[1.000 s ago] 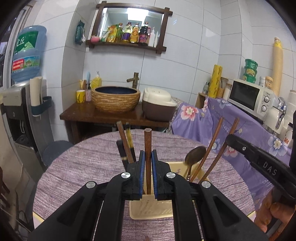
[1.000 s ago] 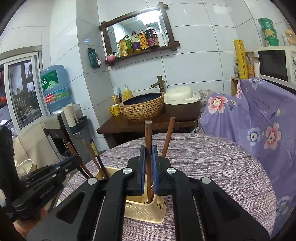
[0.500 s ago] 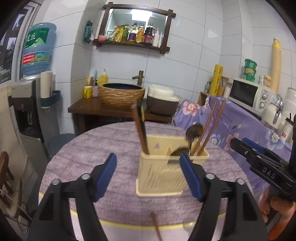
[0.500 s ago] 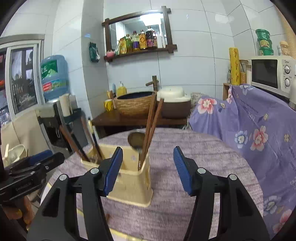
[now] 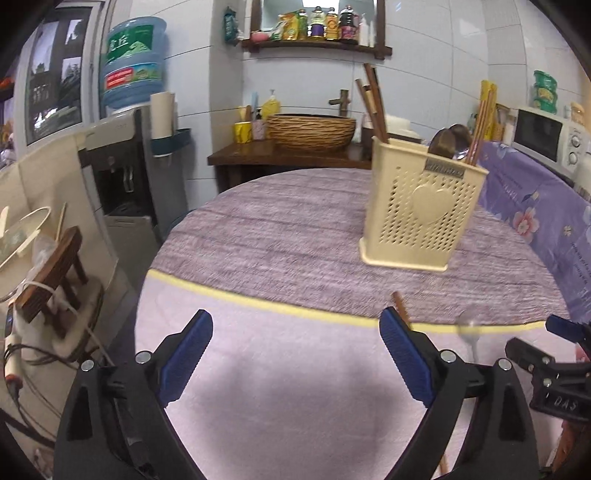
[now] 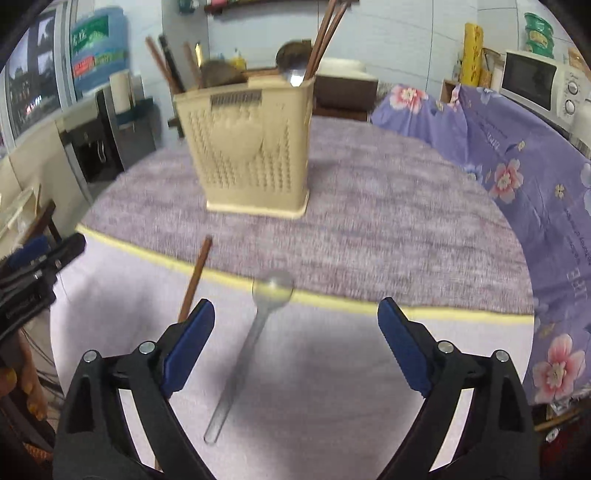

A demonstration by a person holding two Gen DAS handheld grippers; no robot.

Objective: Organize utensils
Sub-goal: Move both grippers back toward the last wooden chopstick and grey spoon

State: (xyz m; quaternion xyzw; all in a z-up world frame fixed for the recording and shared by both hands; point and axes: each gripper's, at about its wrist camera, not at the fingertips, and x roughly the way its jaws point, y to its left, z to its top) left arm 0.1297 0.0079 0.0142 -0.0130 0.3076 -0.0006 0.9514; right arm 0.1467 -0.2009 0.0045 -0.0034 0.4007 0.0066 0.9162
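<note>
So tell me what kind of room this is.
Most likely a home kitchen or dining corner: a microwave on a covered counter, a water dispenser by the wall, and a shelf of sauce bottles.

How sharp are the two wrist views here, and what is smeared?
Right wrist view: motion blur smears the metal spoon and cream perforated utensil holder; left wrist view: the same holder stays fairly crisp, the spoon ghostly; fisheye bends both.
</note>
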